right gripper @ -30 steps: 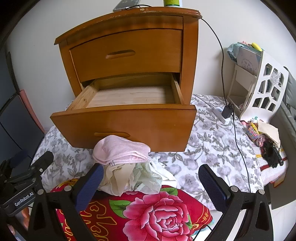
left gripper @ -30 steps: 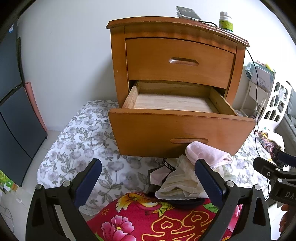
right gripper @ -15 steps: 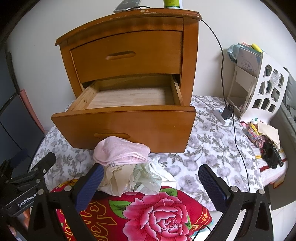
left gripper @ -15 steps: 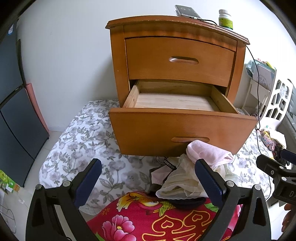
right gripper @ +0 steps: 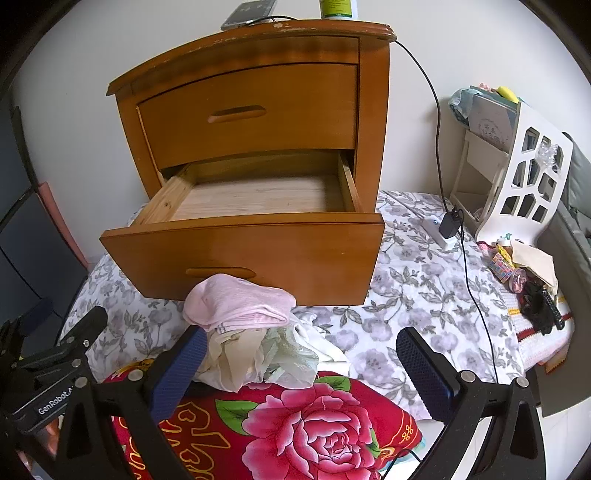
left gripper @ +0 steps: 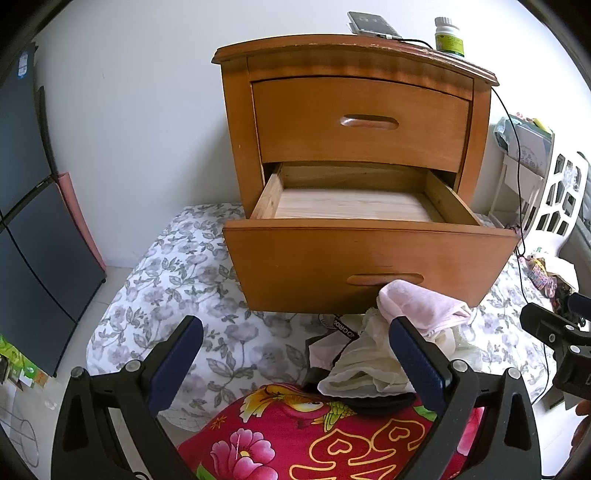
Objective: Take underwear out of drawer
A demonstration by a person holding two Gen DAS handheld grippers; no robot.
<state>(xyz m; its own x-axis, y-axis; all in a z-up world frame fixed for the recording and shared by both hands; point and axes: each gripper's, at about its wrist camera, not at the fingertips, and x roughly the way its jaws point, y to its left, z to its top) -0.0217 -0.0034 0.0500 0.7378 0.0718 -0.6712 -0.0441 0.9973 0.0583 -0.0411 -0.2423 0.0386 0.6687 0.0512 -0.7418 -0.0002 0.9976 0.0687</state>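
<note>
A wooden nightstand stands on a floral sheet with its lower drawer [left gripper: 369, 258] [right gripper: 251, 254] pulled out; its bare wood bottom shows nothing inside. A heap of underwear [left gripper: 376, 354] [right gripper: 255, 343], pink on top and cream beneath, lies on a red flowered cushion [left gripper: 306, 439] [right gripper: 303, 432] in front of the drawer. My left gripper [left gripper: 295, 354] hangs open just before the heap, its right finger beside the cream cloth. My right gripper [right gripper: 299, 365] is open too, with its left finger next to the heap. Neither holds anything.
The top drawer [left gripper: 362, 122] is closed. A phone [left gripper: 373, 24] and a bottle [left gripper: 448, 35] sit on the nightstand, and a black cable [right gripper: 439, 147] runs down to a plug [right gripper: 448, 227]. A white rack [right gripper: 517, 177] stands at right, dark panels [left gripper: 29, 221] at left.
Both views have risen and drawn back slightly, so the nightstand sits a little lower in frame. The heap and drawer have not moved; both grippers stay open.
</note>
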